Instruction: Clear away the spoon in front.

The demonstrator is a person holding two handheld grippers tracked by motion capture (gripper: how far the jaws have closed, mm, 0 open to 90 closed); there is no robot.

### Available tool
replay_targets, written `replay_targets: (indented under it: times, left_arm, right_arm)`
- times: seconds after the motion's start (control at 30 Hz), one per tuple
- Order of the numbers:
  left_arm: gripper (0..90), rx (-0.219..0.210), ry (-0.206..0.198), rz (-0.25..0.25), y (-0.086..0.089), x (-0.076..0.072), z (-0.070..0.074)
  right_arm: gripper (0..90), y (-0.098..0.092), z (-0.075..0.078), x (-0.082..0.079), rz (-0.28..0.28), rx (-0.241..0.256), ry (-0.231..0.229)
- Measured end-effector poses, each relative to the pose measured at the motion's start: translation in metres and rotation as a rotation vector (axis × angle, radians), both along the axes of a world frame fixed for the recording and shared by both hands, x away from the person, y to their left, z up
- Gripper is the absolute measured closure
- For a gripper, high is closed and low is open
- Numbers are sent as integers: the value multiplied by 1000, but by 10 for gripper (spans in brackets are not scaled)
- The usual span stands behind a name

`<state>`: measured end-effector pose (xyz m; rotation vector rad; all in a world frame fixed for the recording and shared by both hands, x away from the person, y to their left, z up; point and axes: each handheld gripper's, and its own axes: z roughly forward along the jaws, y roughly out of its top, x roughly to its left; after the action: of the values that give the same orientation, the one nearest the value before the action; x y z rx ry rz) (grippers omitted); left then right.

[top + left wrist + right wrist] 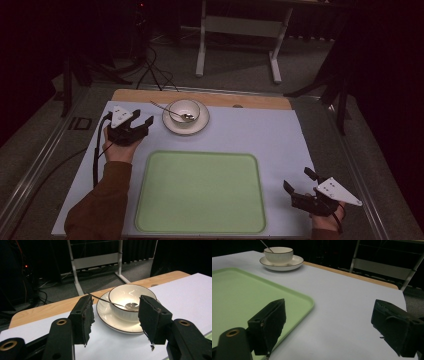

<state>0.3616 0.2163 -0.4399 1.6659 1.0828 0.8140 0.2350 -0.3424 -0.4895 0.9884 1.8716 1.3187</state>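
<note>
So the white ceramic bowl with a thin dark rim (pixel 184 111) sits on a matching white saucer (pixel 186 126) at the far side of the pale blue-grey table mat (pixel 260 135), close to the strip of bare wooden table edge (pixel 200 97) behind it. A slim metal spoon (pixel 170 113) lies in the bowl, handle sticking out over the rim toward the far left.

The left gripper (pixel 142 121) is just beside the saucer on its left, not touching anything, jaws spread wide with nothing between them. In the left gripper view the bowl and saucer (pixel 117 322) sit right in the gap between the two black pads (pixel 83 320).

Nearer the person there's a flat light green plastic tray with rounded corners (pixel 200 192), nothing on it, with a band of bare mat between its far edge and the saucer.

The right gripper (pixel 299 184) hovers near the mat's near right corner, just past the tray's right edge, jaws wide apart and holding nothing. Plenty of bare mat on that side.
</note>
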Motion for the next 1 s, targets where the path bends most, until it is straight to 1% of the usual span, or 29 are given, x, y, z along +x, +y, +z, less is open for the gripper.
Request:
replay_targets:
  times: [0.13,0.33,0.43,0.47,0.53,0.8,0.83,0.97,1.0]
  left_arm:
    - [454,-11,8,-7,-2,9,-3]
    - [451,-28,35,8,-2,21,-7]
    - [446,-28,39,11,-2,24,-7]
    - [443,-27,42,11,-3,28,-7]
    - [443,-27,42,12,-3,29,-7]
    - [431,-27,55,10,-6,45,-10]
    - [427,-27,57,13,-6,46,-10]
    - [400,-49,65,27,-7,55,-15]
    - [384,-45,72,30,-8,58,-16]
  right_arm:
    - [122,0,0,0,0,0,-1]
    - [122,0,0,0,-1,2,0]
    - [122,0,0,0,-1,2,0]
    - [122,0,0,0,-1,2,1]
    - [122,0,0,0,-1,3,1]
    - [122,0,0,1,-2,3,2]
    - [122,0,-1,1,-2,3,2]
    - [122,-1,-1,1,-3,7,2]
    - [122,-1,-1,1,-4,9,2]
